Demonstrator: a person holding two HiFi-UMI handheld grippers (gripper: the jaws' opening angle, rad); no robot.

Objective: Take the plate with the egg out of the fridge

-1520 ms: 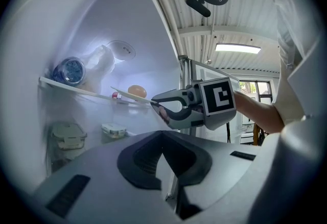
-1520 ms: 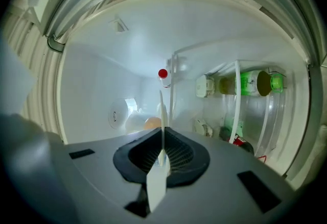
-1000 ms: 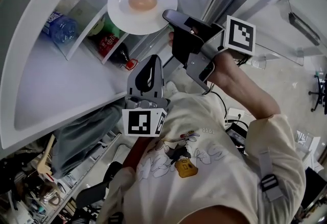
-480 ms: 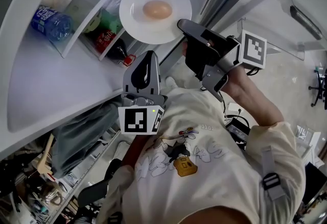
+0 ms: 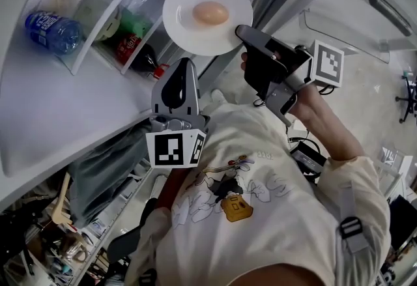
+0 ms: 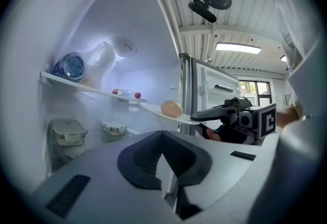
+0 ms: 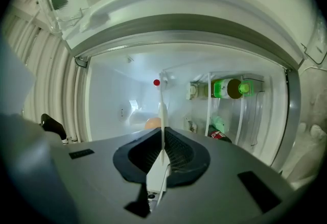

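Clamps plate rim in right gripper. Holds plate, egg on top, at open front of fridge. Carries left gripper closed, empty, just outside fridge.

Glossy plate, smooth matt egg

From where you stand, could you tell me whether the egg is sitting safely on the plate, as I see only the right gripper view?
Observer: Yes, the egg lies near the middle of the plate, away from the rim that the right gripper clamps.
Operator: Thank you. Where is the left gripper?
Observer: The left gripper is shut and empty, held nearer the person, clear of the plate.
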